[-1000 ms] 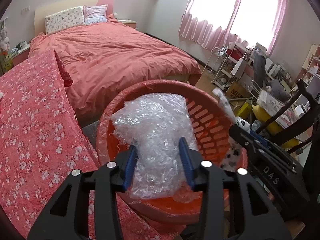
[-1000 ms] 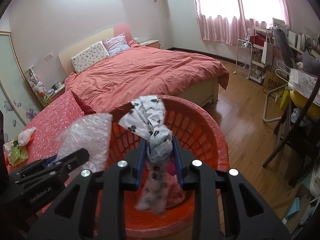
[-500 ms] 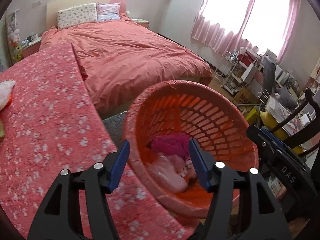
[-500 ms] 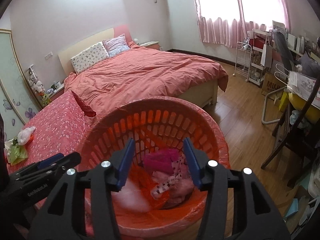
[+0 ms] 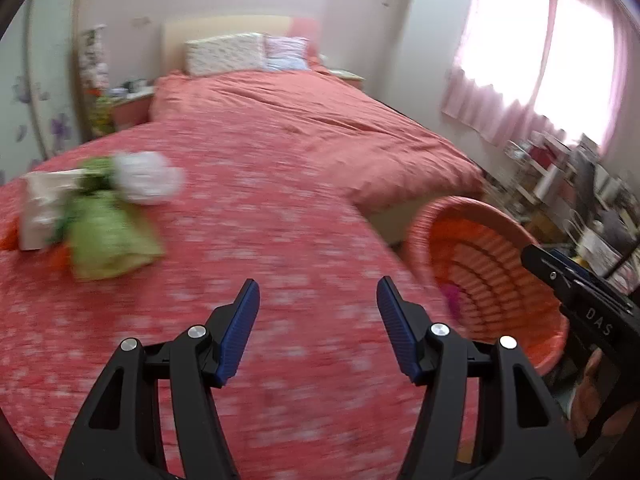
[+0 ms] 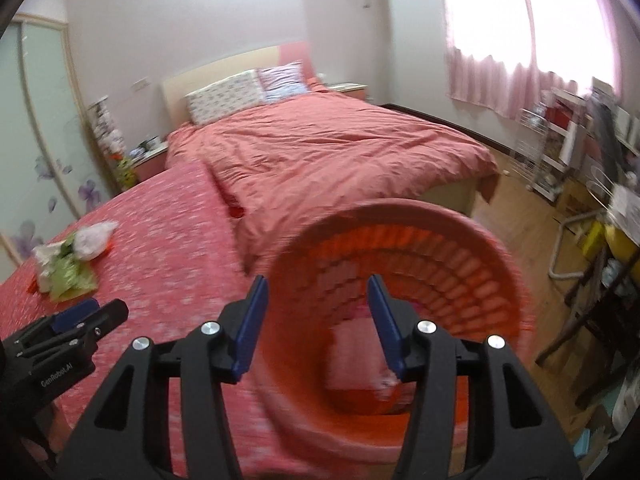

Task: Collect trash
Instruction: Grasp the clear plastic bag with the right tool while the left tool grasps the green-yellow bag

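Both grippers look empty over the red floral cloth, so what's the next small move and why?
Probably carry the left gripper toward the green and white trash pile on the floral cloth. Its jaws stand open and empty, and that pile lies outside the orange basket.

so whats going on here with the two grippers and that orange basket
A person is clearing trash in a bedroom with a gripper in each hand. Both the left gripper and the right gripper are open and empty. The orange basket beside the floral-covered surface already holds some pink scraps. A small pile of trash, green, white and a pale bag, lies uncollected on that surface, and the left gripper points roughly toward it.
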A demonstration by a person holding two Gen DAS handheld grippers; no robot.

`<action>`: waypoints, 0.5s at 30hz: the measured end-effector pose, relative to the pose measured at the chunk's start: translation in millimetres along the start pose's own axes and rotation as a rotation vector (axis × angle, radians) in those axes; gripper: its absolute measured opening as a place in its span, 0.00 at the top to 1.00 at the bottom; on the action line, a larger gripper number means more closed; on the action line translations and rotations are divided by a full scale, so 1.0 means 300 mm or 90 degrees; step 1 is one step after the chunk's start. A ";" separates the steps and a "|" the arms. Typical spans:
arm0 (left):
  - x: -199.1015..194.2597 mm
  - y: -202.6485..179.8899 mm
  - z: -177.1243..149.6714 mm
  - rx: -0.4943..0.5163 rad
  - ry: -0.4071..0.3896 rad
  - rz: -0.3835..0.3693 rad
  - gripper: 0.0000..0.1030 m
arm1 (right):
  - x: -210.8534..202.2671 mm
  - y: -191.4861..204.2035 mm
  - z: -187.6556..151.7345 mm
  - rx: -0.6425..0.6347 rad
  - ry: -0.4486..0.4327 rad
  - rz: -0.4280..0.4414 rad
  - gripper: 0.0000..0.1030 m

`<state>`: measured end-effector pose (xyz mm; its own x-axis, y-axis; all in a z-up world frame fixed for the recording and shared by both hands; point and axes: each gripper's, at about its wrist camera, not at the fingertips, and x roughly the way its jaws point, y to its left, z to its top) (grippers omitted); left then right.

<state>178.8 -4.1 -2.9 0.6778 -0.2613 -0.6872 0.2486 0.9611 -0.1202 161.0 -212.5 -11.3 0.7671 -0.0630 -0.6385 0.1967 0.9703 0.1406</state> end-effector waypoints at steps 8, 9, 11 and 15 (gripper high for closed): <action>-0.111 0.288 -0.020 -0.057 -0.038 0.092 0.41 | 0.073 0.382 0.026 -0.082 0.027 0.096 0.50; -0.126 0.329 -0.023 -0.065 -0.043 0.107 0.41 | 0.084 0.427 0.031 -0.090 0.030 0.107 0.50; -0.143 0.394 -0.031 -0.081 -0.048 0.128 0.41 | 0.107 0.517 0.047 -0.106 0.031 0.124 0.51; -0.159 0.518 -0.039 -0.117 -0.051 0.166 0.41 | 0.152 0.685 0.086 -0.131 0.032 0.162 0.55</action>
<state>177.0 158.6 2.8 0.7560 -0.0039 -0.6545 -0.0639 0.9948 -0.0797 252.2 -22.0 8.0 0.7435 0.1943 -0.6399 -0.1287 0.9805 0.1482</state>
